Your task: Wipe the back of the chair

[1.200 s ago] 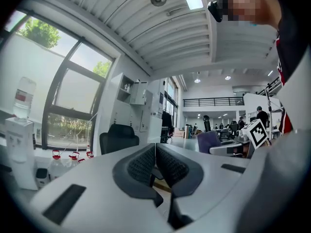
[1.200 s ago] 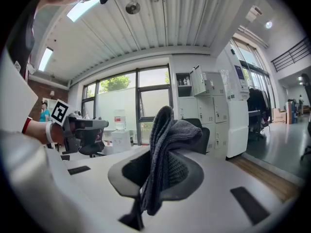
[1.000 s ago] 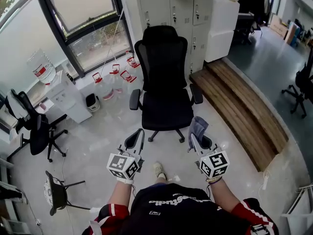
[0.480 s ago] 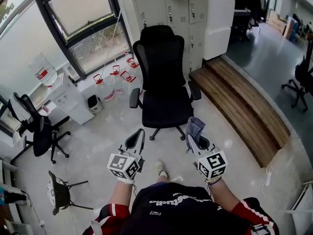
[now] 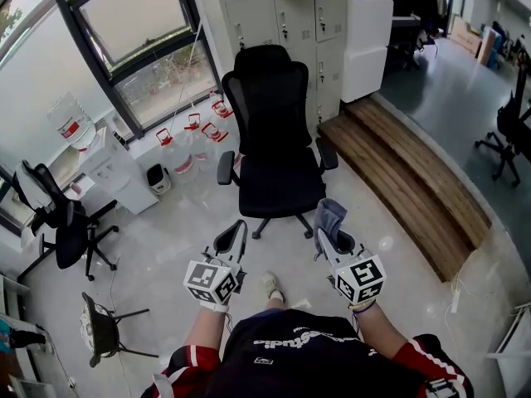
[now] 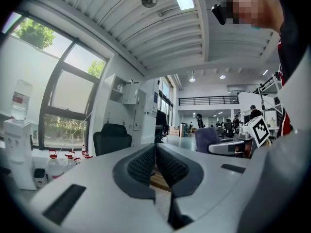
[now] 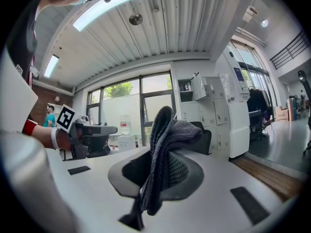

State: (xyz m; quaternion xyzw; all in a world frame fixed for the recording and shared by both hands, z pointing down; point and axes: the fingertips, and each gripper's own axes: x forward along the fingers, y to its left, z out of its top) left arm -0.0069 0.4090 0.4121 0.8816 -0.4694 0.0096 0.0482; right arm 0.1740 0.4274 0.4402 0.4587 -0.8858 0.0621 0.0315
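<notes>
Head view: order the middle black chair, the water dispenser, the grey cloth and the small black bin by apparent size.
Largest: black chair.
Next: water dispenser.
Smallest, unranked: grey cloth and small black bin look alike, and the cloth is nearer the camera.

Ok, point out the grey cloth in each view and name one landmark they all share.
Head view: cloth right of centre, in the right gripper, in front of the black chair.
Left gripper view: cloth right of centre, small.
Right gripper view: cloth at centre, clamped between the jaws.
Shared landmark: the black chair, left of centre in the left gripper view, just right of the cloth in the right gripper view.
</notes>
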